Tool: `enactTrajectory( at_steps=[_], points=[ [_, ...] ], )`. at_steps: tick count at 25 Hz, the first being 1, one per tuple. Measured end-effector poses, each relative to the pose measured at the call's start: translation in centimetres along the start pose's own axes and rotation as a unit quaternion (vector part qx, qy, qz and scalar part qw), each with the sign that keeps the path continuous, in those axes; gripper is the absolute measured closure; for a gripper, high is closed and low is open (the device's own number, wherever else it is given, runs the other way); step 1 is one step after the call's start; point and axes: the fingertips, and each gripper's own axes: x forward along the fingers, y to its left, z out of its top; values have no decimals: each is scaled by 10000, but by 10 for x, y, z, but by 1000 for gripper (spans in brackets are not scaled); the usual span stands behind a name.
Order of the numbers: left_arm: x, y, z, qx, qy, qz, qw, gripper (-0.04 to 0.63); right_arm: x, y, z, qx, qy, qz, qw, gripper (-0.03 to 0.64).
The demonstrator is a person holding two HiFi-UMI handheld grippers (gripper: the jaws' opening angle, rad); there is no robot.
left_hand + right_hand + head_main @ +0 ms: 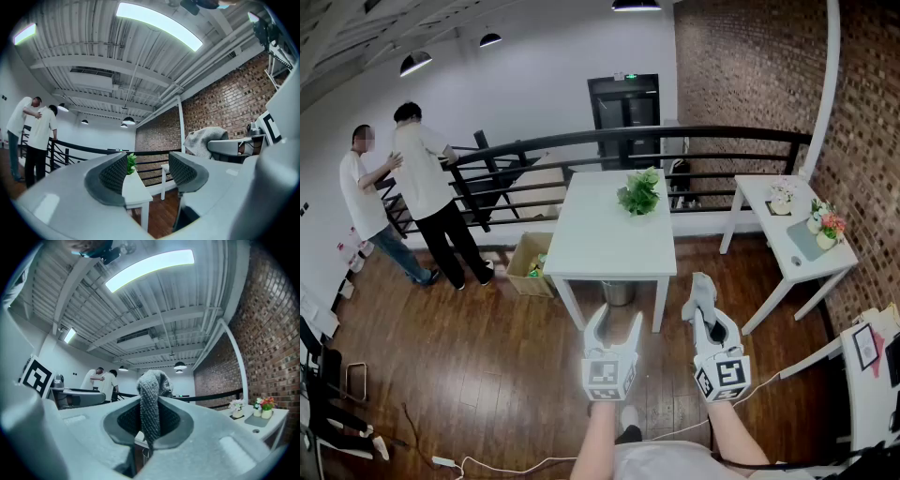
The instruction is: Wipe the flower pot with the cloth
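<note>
**Gripping the cloth, well back from the tables**

Pinched between the jaws of the right gripper (pixel 702 306), the grey knitted cloth (pixel 151 397) bunches above the tips and hangs down through the clamp. The left gripper (pixel 617 320) is beside it, its jaws apart, with only the room showing between them. Both are held level on forearms that reach in from the bottom of the head view and point towards the tables.

A green plant (pixel 639 191) stands near the far edge of the middle table (pixel 600 246). On the side table (pixel 757 199) to the right, a pot of pale flowers (pixel 781 199) stands by the far edge. A pot of orange flowers (pixel 831 228) stands by the right edge, next to a grey mat (pixel 804 241). I cannot tell which of these is the flower pot to be wiped.

Each gripper's cube bears a black-and-white square marker. The green sign (pixel 624 75) over the dark door is too small to read.

Bare wooden floor (pixel 469 375) lies between the grippers and both tables, and a strip of it separates the two tables. A cardboard box (pixel 530 265) sits by the middle table's left legs. Behind the tables runs a black railing (pixel 581 145), with two people (pixel 422 178) standing at its left end.
</note>
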Motion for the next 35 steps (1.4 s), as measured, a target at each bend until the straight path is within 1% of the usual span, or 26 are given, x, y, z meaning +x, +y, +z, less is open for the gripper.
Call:
enactTrajectory(
  at_steps=[3, 5, 7, 9, 11, 13, 15, 17, 19, 21, 23, 25, 26, 27, 28, 29, 30, 32, 35],
  points=[
    [41, 48, 6, 163, -52, 90, 9998, 313, 69, 22, -4, -48, -4, 476, 9989, 601],
    [68, 79, 9, 233, -107, 232, 9994, 314, 108, 29, -11, -93, 49, 707, 9974, 601],
    [95, 101, 3, 56, -76, 293, 9995, 319, 136, 29, -23, -153, 204, 871, 9959, 601],
    [121, 109, -14, -208, 96, 223, 9995, 319, 155, 20, -40, -136, 408, 928, 9948, 601],
    [149, 110, -33, -312, 254, 173, 9990, 314, 176, 1, -58, -37, 584, 898, 9942, 601],
    [183, 112, -48, -327, 337, 144, 9988, 307, 206, -24, -72, 52, 698, 854, 9939, 601],
    [220, 120, -61, -281, 408, 178, 9986, 307, 242, -53, -83, 112, 741, 842, 9936, 601],
    [264, 135, -69, -165, 459, 290, 9984, 307, 285, -83, -90, 182, 740, 884, 9932, 601],
    [311, 149, -70, 12, 515, 382, 9979, 304, 332, -117, -92, 307, 710, 917, 9928, 601],
    [353, 155, -63, 195, 481, 447, 9977, 282, 374, -154, -90, 426, 651, 893, 9930, 601],
    [386, 156, -51, 214, 302, 531, 9979, 277, 410, -186, -93, 539, 654, 929, 9921, 601],
    [412, 153, -53, 222, 241, 429, 9985, 262, 437, -207, -97, 820, 572, 1068, 9892, 601],
    [425, 151, -63, 225, 329, 291, 9988, 206, 449, -215, -100, 1059, 493, 1136, 9866, 601],
    [436, 150, -76, 185, 503, 183, 9984, 135, 459, -221, -105, 1332, 466, 1176, 9830, 601],
    [445, 152, -91, 118, 715, 161, 9972, 109, 467, -226, -113, 1577, 521, 1191, 9789, 601],
    [451, 158, -106, 56, 930, 203, 9954, 107, 474, -227, -125, 1731, 644, 1200, 9754, 601],
    [455, 165, -124, 19, 1146, 265, 9931, 107, 480, -227, -136, 1781, 791, 1209, 9733, 601],
    [465, 183, -163, -13, 1571, 345, 9870, 107, 494, -229, -154, 1739, 1001, 1190, 9724, 601],
    [477, 204, -215, -275, 2220, 353, 9740, 97, 509, -236, -167, 1721, 1098, 1032, 9735, 601]
  ],
)
